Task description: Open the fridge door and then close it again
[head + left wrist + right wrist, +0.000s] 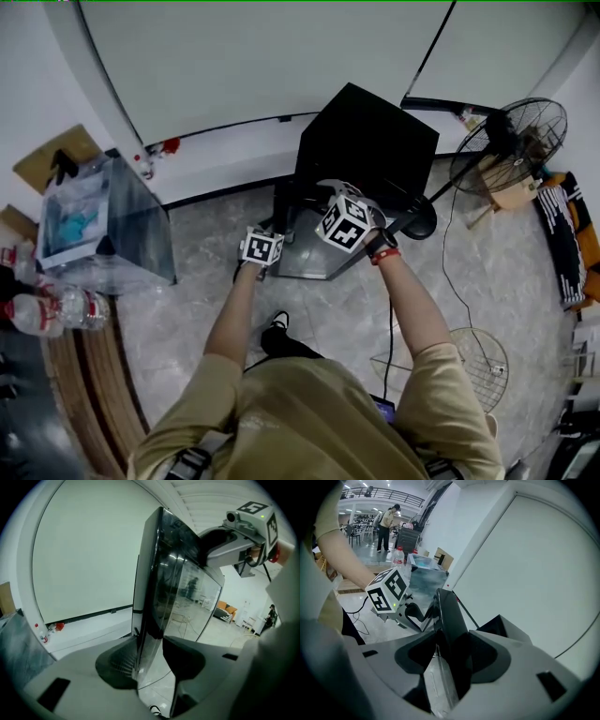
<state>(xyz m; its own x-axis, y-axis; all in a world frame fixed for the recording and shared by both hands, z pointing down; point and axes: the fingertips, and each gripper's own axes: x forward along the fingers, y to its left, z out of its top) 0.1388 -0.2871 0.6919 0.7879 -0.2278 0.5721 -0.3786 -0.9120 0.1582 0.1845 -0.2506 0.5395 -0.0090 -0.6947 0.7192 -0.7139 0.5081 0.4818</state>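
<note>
Fridge door [178, 592] looks stiff, its glass slick; left gripper [149, 667] and right gripper [449, 660] jaws are pinching its free edge for me.

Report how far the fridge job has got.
Done: the fridge door stands swung open from the black fridge. In hand: the left tool and the right tool each clamp the door's edge. Left: swinging it shut and letting go.

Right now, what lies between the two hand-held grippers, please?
The fridge door, gripped by the left hand-held gripper and right hand-held gripper; the head view shows it.
</note>
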